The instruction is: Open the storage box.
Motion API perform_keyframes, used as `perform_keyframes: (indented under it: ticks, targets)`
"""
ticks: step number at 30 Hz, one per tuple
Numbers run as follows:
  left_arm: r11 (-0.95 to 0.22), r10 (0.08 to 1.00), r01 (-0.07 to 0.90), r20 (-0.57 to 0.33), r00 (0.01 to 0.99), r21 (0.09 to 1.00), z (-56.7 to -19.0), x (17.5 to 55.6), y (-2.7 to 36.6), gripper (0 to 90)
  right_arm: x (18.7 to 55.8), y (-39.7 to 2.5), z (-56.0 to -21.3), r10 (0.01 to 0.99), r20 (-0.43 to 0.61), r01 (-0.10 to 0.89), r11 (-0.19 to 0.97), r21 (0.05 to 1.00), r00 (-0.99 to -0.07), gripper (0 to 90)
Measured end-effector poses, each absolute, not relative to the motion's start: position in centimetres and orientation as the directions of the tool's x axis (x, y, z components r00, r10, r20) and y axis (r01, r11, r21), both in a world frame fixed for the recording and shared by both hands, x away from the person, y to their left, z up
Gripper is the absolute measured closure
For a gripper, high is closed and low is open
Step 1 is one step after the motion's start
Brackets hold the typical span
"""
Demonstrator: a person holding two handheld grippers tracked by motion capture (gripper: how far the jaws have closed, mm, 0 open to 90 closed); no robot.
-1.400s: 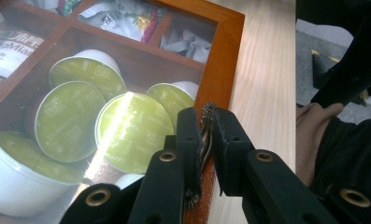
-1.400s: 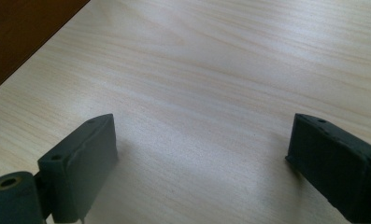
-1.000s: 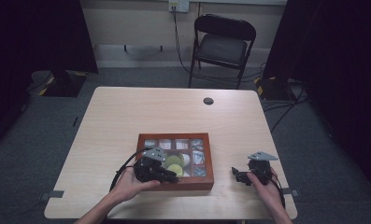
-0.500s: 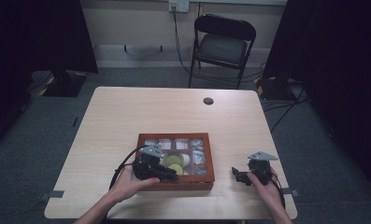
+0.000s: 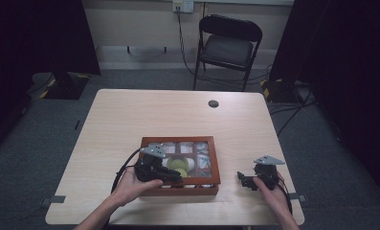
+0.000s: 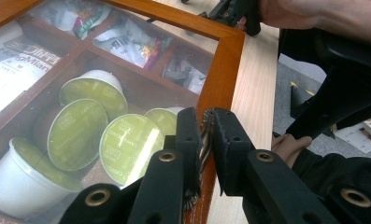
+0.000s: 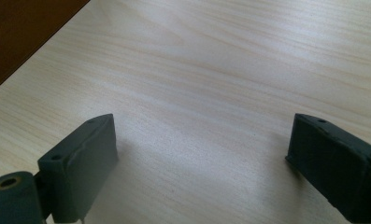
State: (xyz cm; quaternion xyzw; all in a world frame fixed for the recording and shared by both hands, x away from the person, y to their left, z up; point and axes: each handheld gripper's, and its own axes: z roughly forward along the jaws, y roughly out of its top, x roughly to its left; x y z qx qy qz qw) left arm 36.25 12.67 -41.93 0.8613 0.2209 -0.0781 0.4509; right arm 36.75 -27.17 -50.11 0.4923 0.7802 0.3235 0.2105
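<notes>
Wooden box with glazed lid, near table front edge, green-topped capsules inside. Left gripper pinched on the lid's small front knob, jaws nearly closed, probably for lifting. Right gripper on table beside box, jaws wide, empty, probably in reserve.

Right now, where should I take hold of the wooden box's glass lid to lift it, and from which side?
Grip the small ridged tab on the front rail of the lid frame, coming from the person's side. The glass pane is flat and flush, so the tab looks like the only part that stands proud. The left gripper has its jaws pinched on it.
</notes>
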Motion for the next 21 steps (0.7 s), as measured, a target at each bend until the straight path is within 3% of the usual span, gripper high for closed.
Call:
perform_keyframes:
  ticks: [21]
  targets:
    - [-0.51,0.303,0.455,-0.343,0.889,0.73,-40.4,36.9,12.7,81.3,36.8,-27.2,-50.1,0.904,-0.01,0.632,0.307,0.712,-0.428,7.3]
